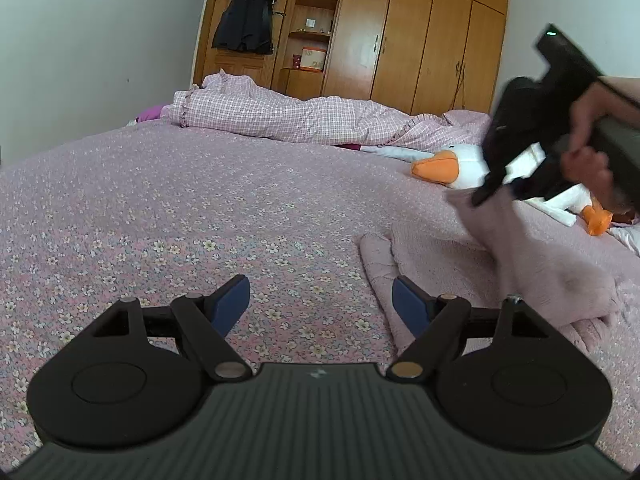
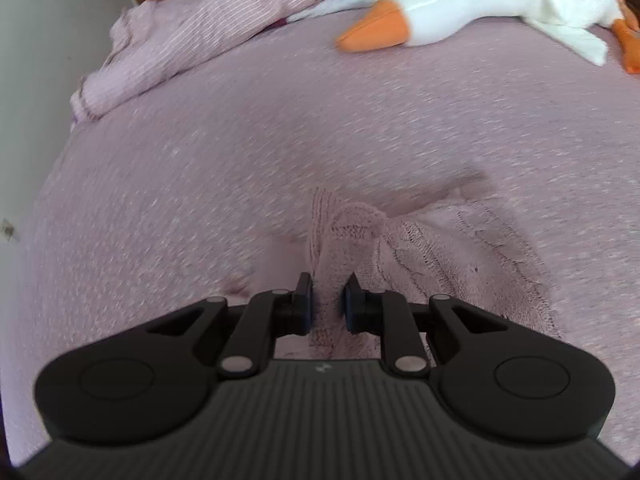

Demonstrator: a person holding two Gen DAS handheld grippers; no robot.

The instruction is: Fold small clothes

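A plush goose (image 2: 472, 4) and a rumpled checked quilt (image 1: 280, 116) lie at the far side of the floral bedspread (image 1: 180, 220). Near right, a pink knitted garment (image 2: 460, 256) lies partly lifted, a fold clenched in the right gripper (image 2: 328, 304). The left gripper (image 1: 320, 304) hovers with jaws spread, empty, above the bedspread.

One pink sweater (image 2: 452, 248), one plush goose (image 2: 460, 4), two grippers (image 1: 320, 308).

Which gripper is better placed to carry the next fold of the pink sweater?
Probably the right gripper: it is shut on a raised part of the sweater. The left gripper is open and holds nothing, beside the sweater's edge.
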